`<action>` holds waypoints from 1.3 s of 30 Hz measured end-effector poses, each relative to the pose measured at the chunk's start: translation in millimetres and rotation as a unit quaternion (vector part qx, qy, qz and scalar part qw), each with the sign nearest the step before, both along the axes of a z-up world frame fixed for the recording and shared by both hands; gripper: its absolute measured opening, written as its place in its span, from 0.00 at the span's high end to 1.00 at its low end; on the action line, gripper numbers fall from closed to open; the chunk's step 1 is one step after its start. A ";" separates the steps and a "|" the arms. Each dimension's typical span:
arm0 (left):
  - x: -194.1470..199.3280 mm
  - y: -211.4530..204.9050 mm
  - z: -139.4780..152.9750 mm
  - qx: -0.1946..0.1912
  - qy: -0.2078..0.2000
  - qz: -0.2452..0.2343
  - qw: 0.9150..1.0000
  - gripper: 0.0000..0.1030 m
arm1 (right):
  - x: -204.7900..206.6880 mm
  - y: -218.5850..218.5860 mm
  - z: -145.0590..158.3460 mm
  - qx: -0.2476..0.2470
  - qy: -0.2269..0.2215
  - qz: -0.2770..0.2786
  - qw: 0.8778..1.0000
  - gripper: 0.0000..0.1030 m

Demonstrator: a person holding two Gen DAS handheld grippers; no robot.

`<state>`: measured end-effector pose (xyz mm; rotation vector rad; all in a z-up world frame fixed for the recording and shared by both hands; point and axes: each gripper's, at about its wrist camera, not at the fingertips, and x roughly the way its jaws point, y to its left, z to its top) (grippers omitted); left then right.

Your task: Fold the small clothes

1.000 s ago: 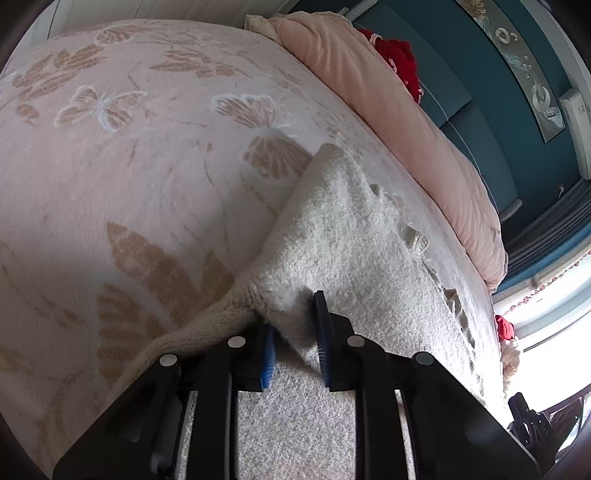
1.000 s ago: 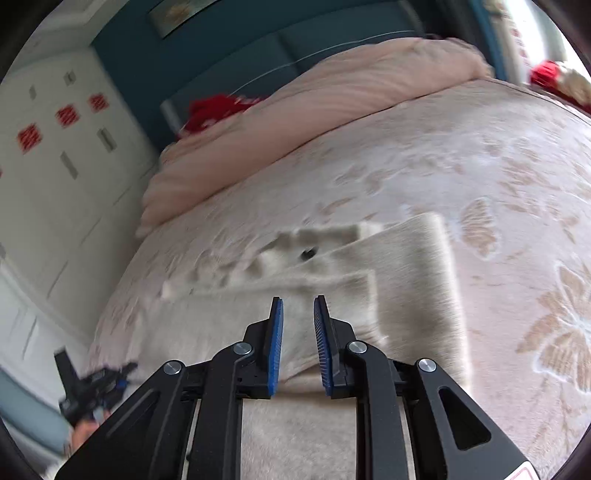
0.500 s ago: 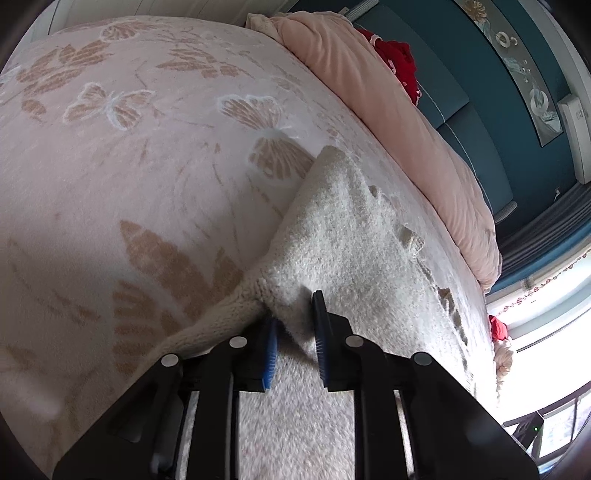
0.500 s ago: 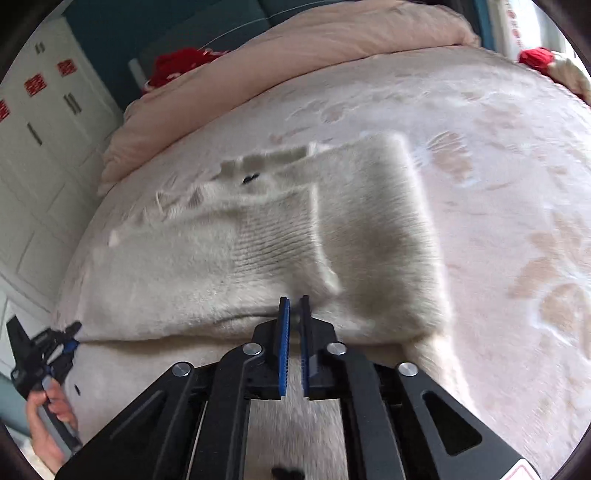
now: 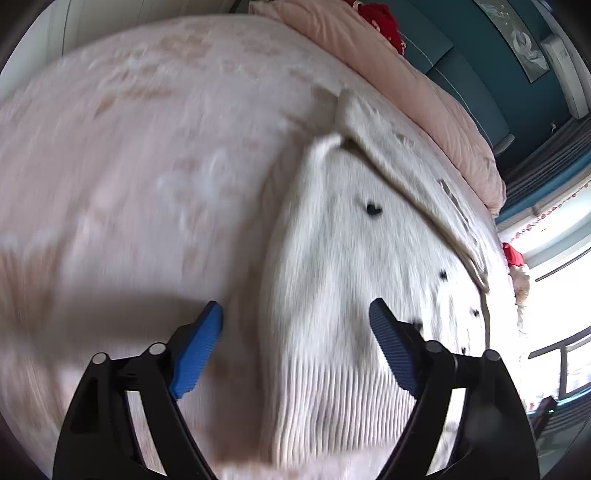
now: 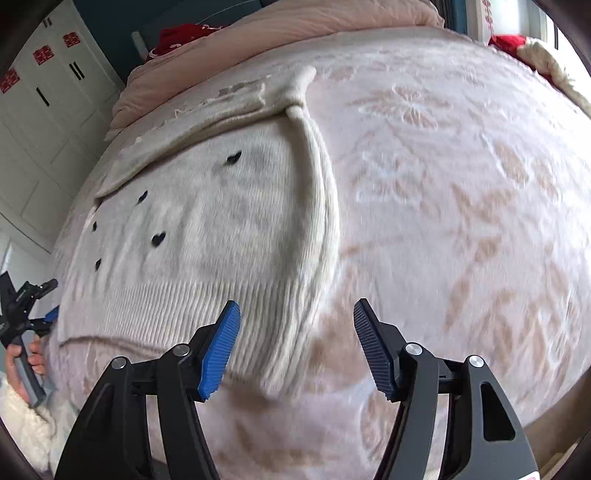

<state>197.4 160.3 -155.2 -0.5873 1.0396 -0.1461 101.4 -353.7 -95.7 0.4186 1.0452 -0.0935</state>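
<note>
A cream knitted sweater [image 5: 343,280] lies flat on the bed [image 5: 140,155], spread over a pink bedspread with a pale leaf-and-butterfly pattern. In the left wrist view it fills the centre and right of the frame, its ribbed hem towards the bottom and small black heart shapes [image 5: 373,209] scattered across it; a folded-over band of knit runs diagonally along its upper right edge. In the right wrist view the same sweater [image 6: 207,236] sits in the left half of the frame, with a sleeve [image 6: 321,206] laid down its right edge.

The left gripper [image 5: 295,314] has its jaws opening and already wide — the blue pads stand clear of the knit, one over the bedspread at lower left, one over the sweater at lower right, nothing pressed between them. The right gripper [image 6: 297,310] is likewise opening, its jaws apart above the sweater's lower right corner, gripping nothing.

At the far left edge of the right wrist view a hand [image 6: 26,362] holds the left gripper's handle. A pink duvet [image 6: 280,33] is heaped along the top of the frame
</note>
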 end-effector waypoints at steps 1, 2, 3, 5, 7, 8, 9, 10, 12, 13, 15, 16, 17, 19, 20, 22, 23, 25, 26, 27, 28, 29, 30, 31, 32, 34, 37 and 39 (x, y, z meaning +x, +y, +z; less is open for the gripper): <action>-10.4 -2.1 -1.5 -0.004 -0.006 0.000 1.000 0.19 | -6.8 4.2 -5.3 0.014 0.004 0.000 1.000 0.38; -16.1 -4.9 -1.3 -0.002 -0.013 0.000 1.000 0.15 | -9.2 9.1 -10.2 0.025 0.004 -0.001 1.000 0.37; -19.6 -9.1 -0.8 0.001 -0.018 -0.002 1.000 0.13 | -11.7 13.6 -14.9 0.032 0.000 -0.001 0.999 0.34; -22.8 -18.1 -1.4 -0.003 -0.025 -0.001 1.000 0.10 | -11.8 24.0 -17.5 0.031 -0.013 -0.006 0.999 0.27; -23.0 -25.8 -3.1 -0.015 -0.028 0.003 0.999 0.10 | -9.7 27.4 -17.2 0.049 -0.031 -0.010 0.998 0.27; -21.9 -29.7 -4.3 -0.023 -0.030 0.004 0.999 0.10 | -4.2 28.7 -18.2 0.062 -0.038 -0.017 0.997 0.27; -20.3 -32.1 -5.1 -0.026 -0.030 0.004 0.999 0.10 | 0.2 28.2 -18.9 0.075 -0.045 -0.025 0.996 0.27; -18.6 -33.8 -6.0 -0.033 -0.030 0.002 0.999 0.10 | 5.1 27.6 -20.3 0.085 -0.049 -0.033 0.995 0.27; -15.1 -34.9 -7.0 -0.043 -0.028 -0.002 0.999 0.10 | 13.4 26.9 -22.3 0.094 -0.057 -0.050 0.993 0.33; -13.1 -34.7 -7.1 -0.045 -0.026 -0.001 0.999 0.16 | 16.6 26.1 -22.4 0.099 -0.060 -0.055 0.992 0.41; -7.2 -34.0 -8.0 -0.058 -0.017 -0.010 0.998 0.50 | 22.8 25.5 -24.9 0.117 -0.050 -0.055 0.990 0.88; -3.4 -33.5 -11.0 -0.066 -0.003 -0.015 0.998 0.79 | 24.0 24.7 -24.3 0.129 -0.050 -0.056 0.989 0.87; -0.7 -31.0 -15.3 -0.078 0.019 -0.011 0.997 0.87 | 22.6 24.6 -19.9 0.134 -0.058 -0.058 0.988 0.88; -5.0 -23.4 -14.0 -0.106 0.024 0.008 0.994 0.88 | 18.0 26.7 -3.9 0.118 -0.077 -0.049 0.989 0.88; -7.7 -22.1 -10.0 -0.109 0.020 0.008 0.994 0.89 | 15.3 27.5 3.4 0.113 -0.084 -0.043 0.989 0.89; -15.7 -20.2 -1.3 -0.104 0.012 0.003 0.995 0.90 | 10.4 28.5 14.8 0.103 -0.089 -0.029 0.990 0.89; -18.9 -19.0 -0.3 -0.103 0.013 0.004 0.995 0.89 | 9.4 28.2 16.0 0.097 -0.086 -0.025 0.991 0.89; -22.5 -16.4 -3.3 -0.101 0.022 0.012 0.995 0.87 | 10.1 27.0 10.7 0.089 -0.070 -0.020 0.993 0.89; -24.3 -13.6 -7.8 -0.096 0.029 0.025 0.995 0.86 | 10.7 25.3 5.4 0.093 -0.062 -0.023 0.993 0.88; -25.8 -12.1 -12.3 -0.095 0.033 0.030 0.994 0.83 | 11.8 23.6 -0.5 0.099 -0.054 -0.028 0.993 0.88; -27.2 -10.9 -17.9 -0.093 0.042 0.035 0.994 0.76 | 10.7 22.3 -7.1 0.102 -0.048 -0.031 0.993 0.87; -30.0 -8.9 -24.0 -0.098 0.045 0.040 0.993 0.76 | 11.0 22.1 -13.1 0.105 -0.042 -0.034 0.993 0.85; -32.6 -6.8 -25.1 -0.106 0.037 0.043 0.993 0.76 | 11.5 22.2 -18.6 0.107 -0.035 -0.038 0.993 0.81; -34.1 -6.0 -25.3 -0.108 0.034 0.045 0.993 0.74 | 11.2 23.1 -23.7 0.107 -0.028 -0.042 0.993 0.81; -33.8 -6.7 -25.1 -0.108 0.032 0.044 0.993 0.68 | 11.6 22.8 -28.1 0.106 -0.021 -0.044 0.993 0.76; -29.9 -10.9 -22.2 -0.117 0.024 0.041 0.992 0.50 | 12.2 23.0 -32.3 0.117 -0.024 -0.047 0.992 0.72; -21.4 -25.8 -14.0 -0.116 0.018 0.030 0.993 0.17 | 18.6 21.7 -32.2 0.134 -0.029 -0.055 0.989 0.61; -11.5 -39.4 -11.0 -0.093 0.024 0.026 0.995 0.11 | 26.3 22.4 -30.5 0.136 -0.027 -0.062 0.988 0.57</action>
